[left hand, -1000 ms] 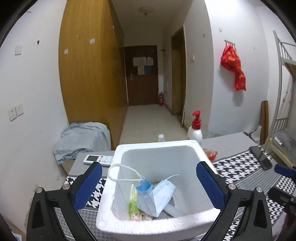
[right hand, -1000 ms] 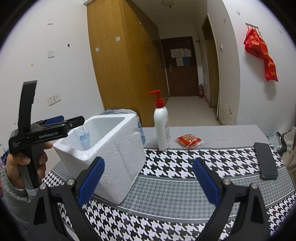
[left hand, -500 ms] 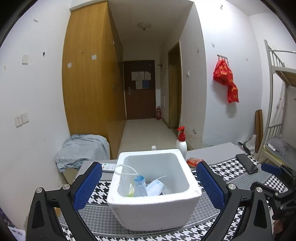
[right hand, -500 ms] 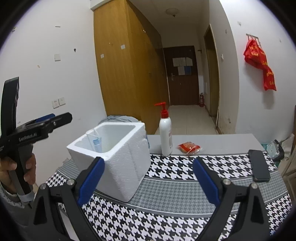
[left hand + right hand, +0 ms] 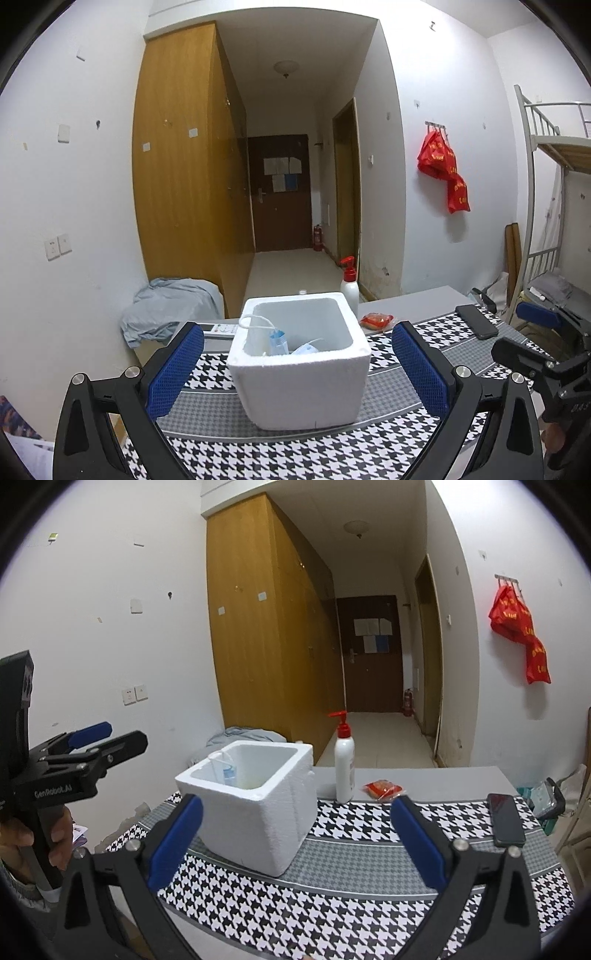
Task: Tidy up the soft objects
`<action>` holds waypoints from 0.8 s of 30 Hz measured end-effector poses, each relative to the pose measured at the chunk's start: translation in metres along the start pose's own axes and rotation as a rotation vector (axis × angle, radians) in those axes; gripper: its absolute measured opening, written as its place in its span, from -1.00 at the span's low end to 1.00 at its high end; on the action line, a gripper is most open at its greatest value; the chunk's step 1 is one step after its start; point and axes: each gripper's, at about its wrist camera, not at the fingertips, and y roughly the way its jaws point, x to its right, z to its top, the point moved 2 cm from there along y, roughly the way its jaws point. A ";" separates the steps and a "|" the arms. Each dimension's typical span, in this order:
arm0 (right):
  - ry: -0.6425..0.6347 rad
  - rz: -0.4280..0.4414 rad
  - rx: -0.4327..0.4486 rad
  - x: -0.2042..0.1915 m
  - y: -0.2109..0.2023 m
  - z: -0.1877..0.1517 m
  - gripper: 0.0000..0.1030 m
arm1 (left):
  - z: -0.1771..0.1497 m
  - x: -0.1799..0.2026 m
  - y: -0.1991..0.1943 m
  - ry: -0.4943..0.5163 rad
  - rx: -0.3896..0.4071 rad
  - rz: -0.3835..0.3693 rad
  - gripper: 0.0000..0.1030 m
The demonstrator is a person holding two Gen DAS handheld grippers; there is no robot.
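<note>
Both claws, left and right, gape wide and hold nothing, the masks lie in the box (light foam), so a stray swing could tip it.

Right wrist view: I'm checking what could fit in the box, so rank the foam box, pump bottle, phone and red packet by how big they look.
1. foam box, clearly largest, though nearest the camera.
2. pump bottle and phone look alike, so I leave them unranked.
3. red packet, smallest.
</note>
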 end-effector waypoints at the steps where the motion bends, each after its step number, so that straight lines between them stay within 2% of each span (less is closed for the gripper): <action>1: -0.004 -0.004 0.007 -0.003 -0.003 0.000 0.99 | -0.001 -0.001 -0.004 -0.005 0.005 0.001 0.98; 12: -0.058 0.013 0.042 -0.034 -0.040 -0.007 0.99 | -0.017 -0.003 -0.053 -0.033 0.041 -0.010 0.98; 24: -0.073 0.011 0.084 -0.051 -0.071 -0.018 0.99 | -0.045 0.004 -0.092 -0.074 0.097 -0.037 0.98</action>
